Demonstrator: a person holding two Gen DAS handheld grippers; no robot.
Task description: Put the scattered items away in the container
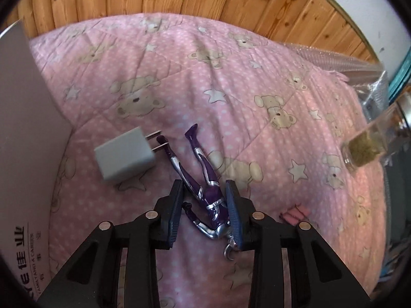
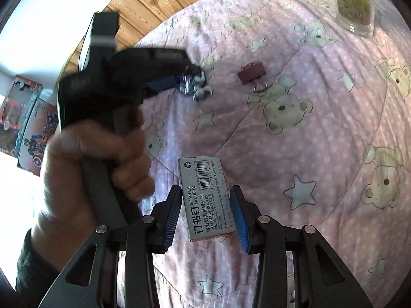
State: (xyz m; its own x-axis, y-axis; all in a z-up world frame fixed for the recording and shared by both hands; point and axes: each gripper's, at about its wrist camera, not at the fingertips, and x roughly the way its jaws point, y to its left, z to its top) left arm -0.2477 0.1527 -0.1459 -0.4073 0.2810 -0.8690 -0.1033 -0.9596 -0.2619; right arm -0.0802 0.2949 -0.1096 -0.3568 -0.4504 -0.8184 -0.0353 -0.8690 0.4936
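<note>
Both tongs gape: left tongs straddle the purple figure, right tongs the staple box. Soft quilt could tip either at closing.

Soft daylight, fisheye warp, motion blur

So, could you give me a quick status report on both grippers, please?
Left gripper open, straddling purple figure. Right gripper open around staples box. Charger plug beside figure; nothing blocking.
</note>
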